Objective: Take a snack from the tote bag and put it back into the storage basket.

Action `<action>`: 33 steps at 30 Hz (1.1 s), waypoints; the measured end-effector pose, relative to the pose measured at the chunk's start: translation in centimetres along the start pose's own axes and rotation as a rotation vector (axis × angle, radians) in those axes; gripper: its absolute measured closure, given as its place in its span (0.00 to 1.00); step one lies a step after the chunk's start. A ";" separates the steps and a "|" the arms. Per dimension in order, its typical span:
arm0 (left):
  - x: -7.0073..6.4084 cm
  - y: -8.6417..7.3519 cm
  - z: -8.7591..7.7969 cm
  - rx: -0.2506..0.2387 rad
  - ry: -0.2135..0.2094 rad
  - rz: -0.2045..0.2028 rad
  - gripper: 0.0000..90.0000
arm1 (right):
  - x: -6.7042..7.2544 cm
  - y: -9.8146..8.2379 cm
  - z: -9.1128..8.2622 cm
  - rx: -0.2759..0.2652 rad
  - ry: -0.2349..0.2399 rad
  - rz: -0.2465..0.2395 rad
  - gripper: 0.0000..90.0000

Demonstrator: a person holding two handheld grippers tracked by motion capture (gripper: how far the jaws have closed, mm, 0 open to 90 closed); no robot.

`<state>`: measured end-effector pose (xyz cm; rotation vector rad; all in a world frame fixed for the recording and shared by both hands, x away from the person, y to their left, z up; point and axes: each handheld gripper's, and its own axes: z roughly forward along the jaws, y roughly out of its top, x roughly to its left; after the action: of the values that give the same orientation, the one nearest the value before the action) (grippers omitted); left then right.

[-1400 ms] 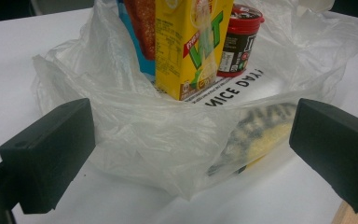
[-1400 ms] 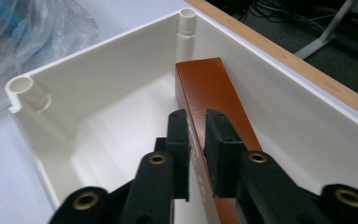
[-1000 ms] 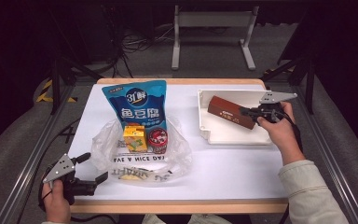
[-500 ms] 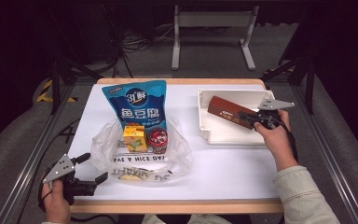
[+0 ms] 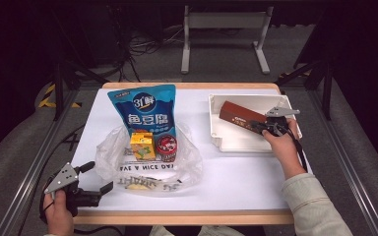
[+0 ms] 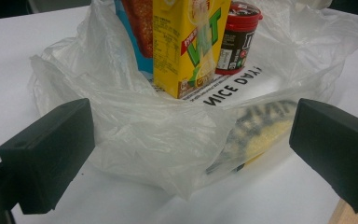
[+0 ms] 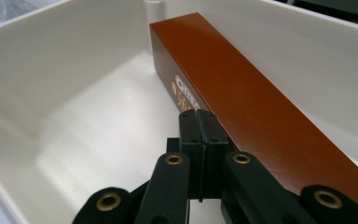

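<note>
High view: right gripper (image 5: 262,126) sits low in the white tray (image 5: 216,129), jaws pressed together with nothing between them, tips at the side of the brown box (image 5: 238,116). Box lies tilted in the tray, one long edge propped toward the far wall; right gripper view confirms closed tips (image 7: 199,122) touching or just beside its lettered side face. Left gripper (image 5: 91,178) rests near the table's front left corner, jaws spread wide and empty, aimed at the clear bag (image 5: 108,152) holding a yellow carton (image 5: 142,145), a red-lidded jar (image 5: 167,146) and a blue pouch (image 5: 144,112). Judgement: the step looks like nudging the box to lie flat in the tray. To do it well, push low on the side face with closed tips, slowly, along the tray floor, so the box slides rather than tips over the rim. Surface: white tabletop (image 5: 236,172) with wooden edging, matte and bare around the tray. Room: dark, grey floor, cables and a metal stand behind.
</note>
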<state>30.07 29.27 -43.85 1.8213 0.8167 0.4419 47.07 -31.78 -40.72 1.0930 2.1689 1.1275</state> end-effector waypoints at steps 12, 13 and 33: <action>0.0 0.0 0.0 0.002 -0.001 0.000 0.01 | -1.1 0.2 0.5 0.022 -0.058 0.034 1.00; 0.0 0.0 0.0 0.003 0.001 0.000 0.01 | -1.1 0.3 0.5 0.022 -0.062 0.036 1.00; 0.0 -0.1 -0.1 0.002 0.001 -0.001 0.01 | -3.0 1.3 1.5 0.033 -0.164 0.103 1.00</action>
<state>29.99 29.42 -43.88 1.8228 0.8192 0.4414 50.44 -33.08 -40.37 1.2781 2.0309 1.0108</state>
